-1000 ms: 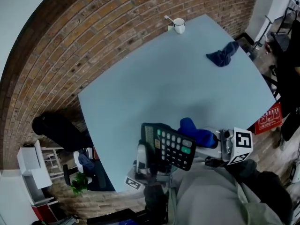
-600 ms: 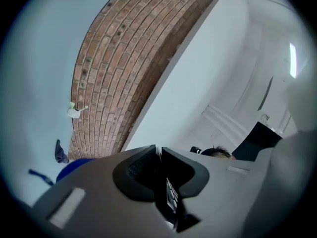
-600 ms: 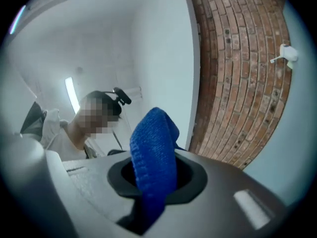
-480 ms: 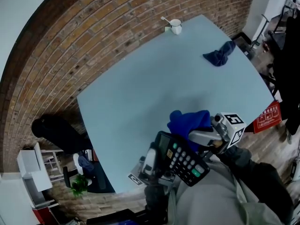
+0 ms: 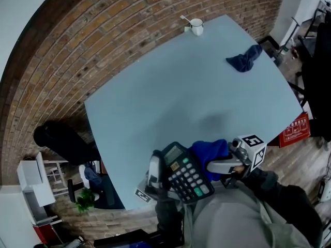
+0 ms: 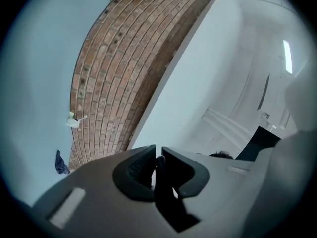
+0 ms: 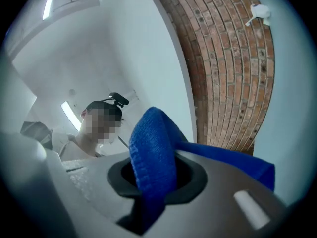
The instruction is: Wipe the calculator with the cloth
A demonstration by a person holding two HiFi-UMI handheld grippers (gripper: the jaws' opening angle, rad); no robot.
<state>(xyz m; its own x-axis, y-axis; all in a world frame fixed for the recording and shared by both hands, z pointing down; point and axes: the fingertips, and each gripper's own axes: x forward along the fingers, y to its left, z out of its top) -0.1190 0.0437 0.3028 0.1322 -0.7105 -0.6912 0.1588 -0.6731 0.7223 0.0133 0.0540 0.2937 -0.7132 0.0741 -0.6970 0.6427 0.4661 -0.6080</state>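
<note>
A black calculator (image 5: 185,174) with a green key is held up at the table's near edge, keys facing the head view. My left gripper (image 5: 163,170) is shut on its left edge; in the left gripper view only a thin dark edge of the calculator (image 6: 160,185) shows between the jaws of the left gripper (image 6: 157,163). The bright blue cloth (image 5: 209,151) touches the calculator's upper right side. My right gripper (image 5: 211,164) is shut on it. In the right gripper view the blue cloth (image 7: 153,152) bulges out between the jaws of the right gripper (image 7: 154,177).
A light blue table (image 5: 170,92) stretches ahead. A white mug (image 5: 196,27) stands at its far edge and a dark blue rag (image 5: 244,59) lies at the far right. Brick surface (image 5: 77,50) runs along the left. A red box (image 5: 297,130) lies off the table's right side.
The blue cloth rose over the calculator's top edge, then came back down to its upper right side. The calculator rolled and shifted left in the left gripper.
</note>
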